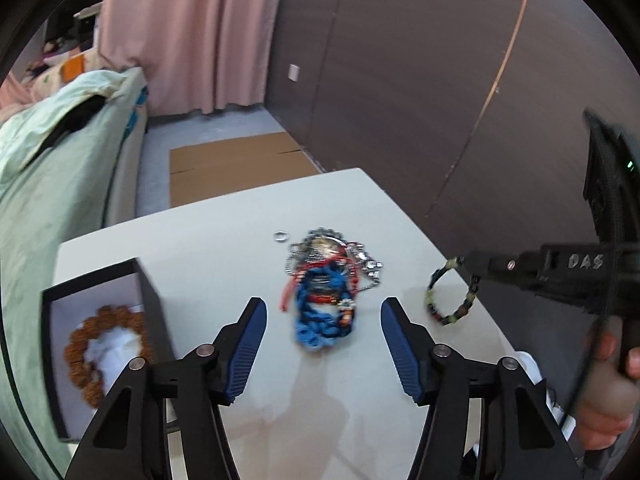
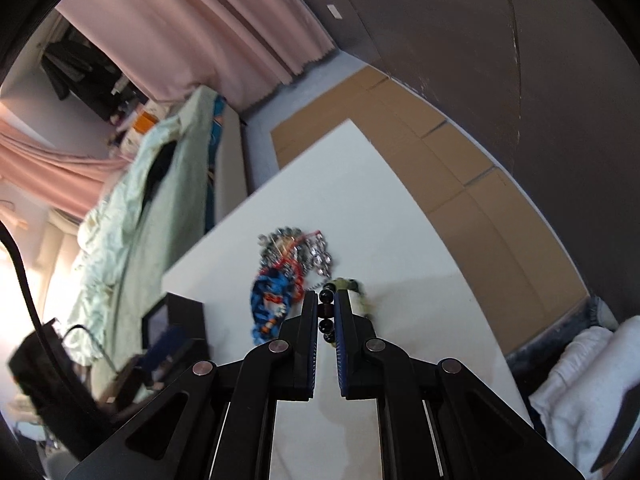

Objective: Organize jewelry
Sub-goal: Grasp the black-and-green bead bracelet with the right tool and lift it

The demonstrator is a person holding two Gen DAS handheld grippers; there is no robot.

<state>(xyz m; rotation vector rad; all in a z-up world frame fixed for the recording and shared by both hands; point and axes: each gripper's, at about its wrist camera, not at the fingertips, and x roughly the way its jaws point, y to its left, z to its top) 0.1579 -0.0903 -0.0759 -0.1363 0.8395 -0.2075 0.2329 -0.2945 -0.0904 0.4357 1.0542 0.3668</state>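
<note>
Jaws of the right gripper (image 2: 326, 312) pinch the light, floppy beaded bracelet (image 1: 450, 296) by its beads; the left gripper (image 1: 323, 316) gapes wide, empty.

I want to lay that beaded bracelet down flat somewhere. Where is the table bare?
Bare table lies between the black box and the jewelry pile, also along the far edge. It is crowded mid-table, where the right gripper holds the beaded bracelet beside the pile.

Two tool-mounted views, seemingly sharing table (image 1: 224, 240).
</note>
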